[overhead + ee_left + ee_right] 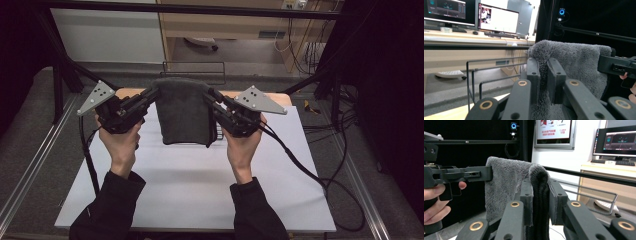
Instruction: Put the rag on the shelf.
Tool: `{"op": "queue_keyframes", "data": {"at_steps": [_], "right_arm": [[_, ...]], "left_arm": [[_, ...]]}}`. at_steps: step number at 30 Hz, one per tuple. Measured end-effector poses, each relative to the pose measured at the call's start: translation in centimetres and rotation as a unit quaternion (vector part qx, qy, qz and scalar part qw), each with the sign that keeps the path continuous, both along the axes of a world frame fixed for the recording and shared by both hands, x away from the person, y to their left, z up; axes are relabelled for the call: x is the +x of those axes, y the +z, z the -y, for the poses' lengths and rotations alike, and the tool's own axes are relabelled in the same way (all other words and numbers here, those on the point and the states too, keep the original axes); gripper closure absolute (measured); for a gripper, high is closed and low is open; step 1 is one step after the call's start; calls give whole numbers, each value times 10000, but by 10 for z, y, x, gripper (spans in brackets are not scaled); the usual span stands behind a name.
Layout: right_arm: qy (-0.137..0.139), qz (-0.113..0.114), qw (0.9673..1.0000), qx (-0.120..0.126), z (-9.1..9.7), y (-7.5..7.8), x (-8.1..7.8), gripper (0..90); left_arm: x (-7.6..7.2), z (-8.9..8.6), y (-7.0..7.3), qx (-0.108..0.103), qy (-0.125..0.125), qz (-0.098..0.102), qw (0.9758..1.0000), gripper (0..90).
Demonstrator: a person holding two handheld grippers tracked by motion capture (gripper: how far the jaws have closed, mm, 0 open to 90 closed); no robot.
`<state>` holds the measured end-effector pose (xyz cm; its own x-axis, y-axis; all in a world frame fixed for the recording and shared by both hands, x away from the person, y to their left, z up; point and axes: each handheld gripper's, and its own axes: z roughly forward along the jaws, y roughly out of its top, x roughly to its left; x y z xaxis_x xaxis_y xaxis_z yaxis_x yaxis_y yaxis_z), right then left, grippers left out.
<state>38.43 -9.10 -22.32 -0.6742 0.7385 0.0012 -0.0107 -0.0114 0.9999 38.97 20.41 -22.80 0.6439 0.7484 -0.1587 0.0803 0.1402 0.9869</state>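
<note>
Grey plush towel (182,111) hangs lifted above the white table (200,185), stretched between both tools. Left gripper (150,96), raised in the person's left hand (120,140), is clamped on the towel's upper left corner; right gripper (212,98), in the right hand (244,145), is clamped on the upper right corner. Black wire rack (489,77) stands just behind the towel.

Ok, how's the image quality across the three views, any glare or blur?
High view: dim, dark edges, towel legible. Left gripper view: bright monitor washes out; towel fibres sharp. Right gripper view: evenly lit, towel edge sharp, near gripper links slightly soft.
</note>
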Motion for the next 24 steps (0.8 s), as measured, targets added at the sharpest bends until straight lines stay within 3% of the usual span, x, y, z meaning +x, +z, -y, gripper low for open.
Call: {"op": "queue_keyframes", "data": {"at_steps": [11, 24], "right_arm": [[-141, 176, 9997, 100, -1, 21, 11, 770], [-234, 356, 9990, 104, -4, 45, 23, 771]], "left_arm": [[13, 2, 20, -147, 32, 174, 9997, 811], [24, 3, 46, -149, 101, 369, 9992, 812]]}}
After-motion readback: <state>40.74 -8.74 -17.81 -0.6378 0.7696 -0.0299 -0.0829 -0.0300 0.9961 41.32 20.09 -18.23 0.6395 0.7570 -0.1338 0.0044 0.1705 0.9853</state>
